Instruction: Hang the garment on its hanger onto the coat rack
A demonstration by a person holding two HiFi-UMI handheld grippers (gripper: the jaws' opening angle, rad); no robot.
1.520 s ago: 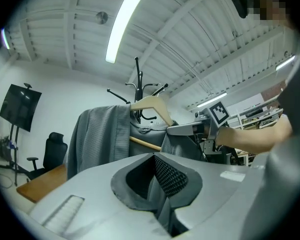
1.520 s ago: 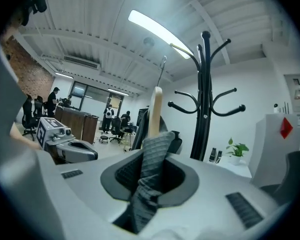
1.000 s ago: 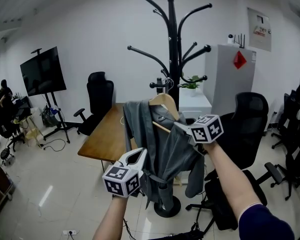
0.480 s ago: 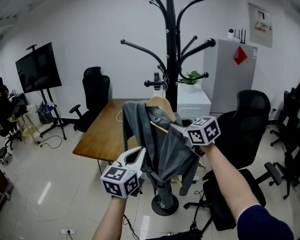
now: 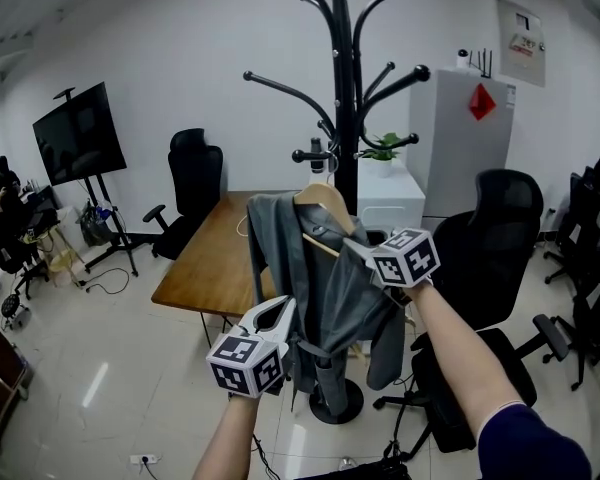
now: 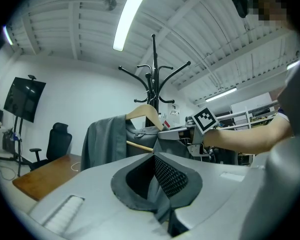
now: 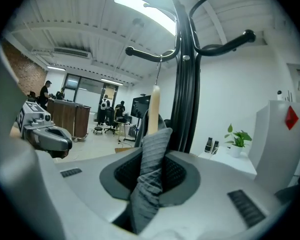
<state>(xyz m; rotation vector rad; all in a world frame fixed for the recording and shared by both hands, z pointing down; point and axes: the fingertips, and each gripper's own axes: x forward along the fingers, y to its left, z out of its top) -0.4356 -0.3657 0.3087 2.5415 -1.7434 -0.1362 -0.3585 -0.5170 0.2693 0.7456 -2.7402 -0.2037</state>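
Note:
A grey garment hangs on a wooden hanger right in front of the black coat rack. The hanger's metal hook reaches up to a low rack arm; whether it rests on the arm I cannot tell. My right gripper is shut on the garment's shoulder fabric by the hanger. My left gripper is lower and nearer to me, shut on a fold of the garment's lower part. In the left gripper view the hanger and the right gripper lie ahead.
A wooden table stands behind the garment on the left. Black office chairs sit right of the rack's base and by the far wall. A white cabinet, a plant and a screen on a stand line the back.
The head view has shifted and the rack now looms a little higher. Both grippers keep their hold, and the garment with its hanger stays close against the rack's pole.

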